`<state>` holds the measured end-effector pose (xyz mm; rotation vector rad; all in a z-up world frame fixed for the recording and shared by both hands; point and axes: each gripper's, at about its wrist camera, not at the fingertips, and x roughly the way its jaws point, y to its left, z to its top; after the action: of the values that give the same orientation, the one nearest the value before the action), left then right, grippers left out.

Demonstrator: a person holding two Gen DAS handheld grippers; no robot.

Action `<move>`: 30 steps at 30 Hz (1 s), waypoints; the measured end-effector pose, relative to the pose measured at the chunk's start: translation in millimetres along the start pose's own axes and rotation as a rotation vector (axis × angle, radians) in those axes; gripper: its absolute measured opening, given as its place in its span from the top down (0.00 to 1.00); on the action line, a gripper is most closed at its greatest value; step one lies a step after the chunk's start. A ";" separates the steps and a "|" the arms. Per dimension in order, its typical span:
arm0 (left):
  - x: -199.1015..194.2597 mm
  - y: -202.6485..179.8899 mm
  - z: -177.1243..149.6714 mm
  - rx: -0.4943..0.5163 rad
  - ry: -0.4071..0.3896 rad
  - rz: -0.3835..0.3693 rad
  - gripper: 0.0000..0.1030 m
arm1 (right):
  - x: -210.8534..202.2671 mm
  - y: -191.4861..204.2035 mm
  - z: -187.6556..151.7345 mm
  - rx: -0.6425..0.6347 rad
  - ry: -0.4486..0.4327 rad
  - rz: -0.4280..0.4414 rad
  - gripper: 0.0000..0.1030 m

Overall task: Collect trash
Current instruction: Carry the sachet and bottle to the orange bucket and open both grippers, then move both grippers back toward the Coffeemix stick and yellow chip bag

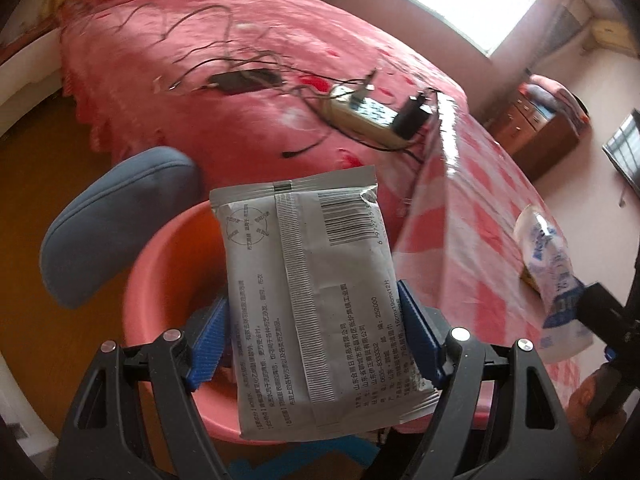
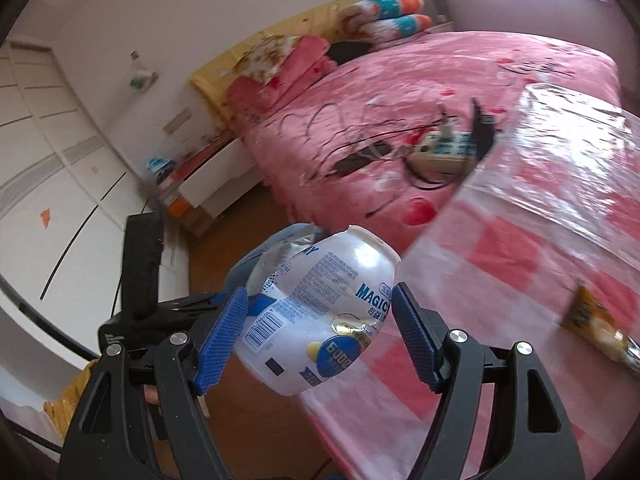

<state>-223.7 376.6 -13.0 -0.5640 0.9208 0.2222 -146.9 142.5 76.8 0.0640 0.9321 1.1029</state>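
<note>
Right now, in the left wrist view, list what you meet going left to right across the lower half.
Blue cushion → pink basin → grey packet in the left gripper → checked tablecloth → white bottle.

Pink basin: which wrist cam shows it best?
Left wrist: the pink basin sits below the left gripper, partly hidden by the held white packet. The right wrist view shows none of it.
</note>
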 end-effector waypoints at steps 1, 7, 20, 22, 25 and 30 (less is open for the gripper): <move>1.6 5.2 -0.4 -0.011 0.002 0.008 0.24 | 7.6 5.4 2.9 -0.013 0.005 0.016 0.28; 15.2 32.8 -3.4 -0.087 0.046 0.096 0.23 | 30.9 20.9 5.6 -0.053 -0.013 -0.002 0.11; 11.9 27.0 0.6 -0.057 0.010 0.114 0.23 | -8.2 -31.5 -13.8 0.122 -0.094 -0.050 0.10; 13.2 22.6 -0.1 -0.051 0.012 0.116 0.22 | -13.6 -34.9 -17.5 0.126 -0.103 -0.060 0.11; 14.5 15.2 -1.2 -0.043 0.015 0.099 0.22 | -20.7 -36.7 -23.8 0.113 -0.116 -0.089 0.11; 16.4 1.7 -1.4 -0.023 0.020 0.077 0.22 | -26.4 -40.5 -31.5 0.110 -0.125 -0.111 0.11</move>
<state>-215.7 376.4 -27.4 -0.5531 0.9608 0.2970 -141.7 89.8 53.7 0.1680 0.8736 0.9340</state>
